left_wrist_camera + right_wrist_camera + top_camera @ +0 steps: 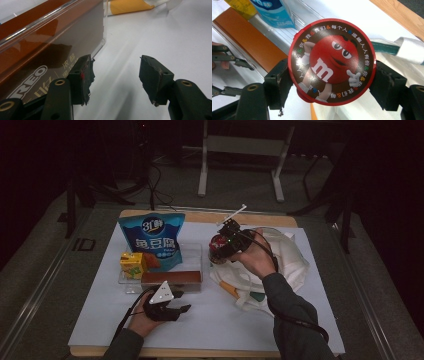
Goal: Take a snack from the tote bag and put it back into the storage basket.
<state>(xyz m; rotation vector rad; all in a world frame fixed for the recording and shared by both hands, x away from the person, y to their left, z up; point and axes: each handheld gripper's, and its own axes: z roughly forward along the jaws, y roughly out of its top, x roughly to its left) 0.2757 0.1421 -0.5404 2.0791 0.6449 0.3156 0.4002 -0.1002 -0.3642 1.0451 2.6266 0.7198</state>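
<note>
A round red M&M's tin (332,61) with a brown lid picture is held off the table, and my right gripper (332,83) is shut on its sides. From above, that gripper (226,240) holds the tin (218,246) over the gap between a clear bin (192,251) and a white tote bag (285,257). My left gripper (172,307) rests low on the white mat just in front of the bin, open with nothing between its fingers (81,75). A brown Oreo box (37,50) lies behind the bin's clear front wall, right beside the left jaw.
Inside the bin stand a blue snack bag (152,237) and a yellow juice carton (132,264), with the brown box (171,278) along the front. An orange-handled item (227,287) pokes out from under the tote bag. The white mat (210,320) covers a wooden table.
</note>
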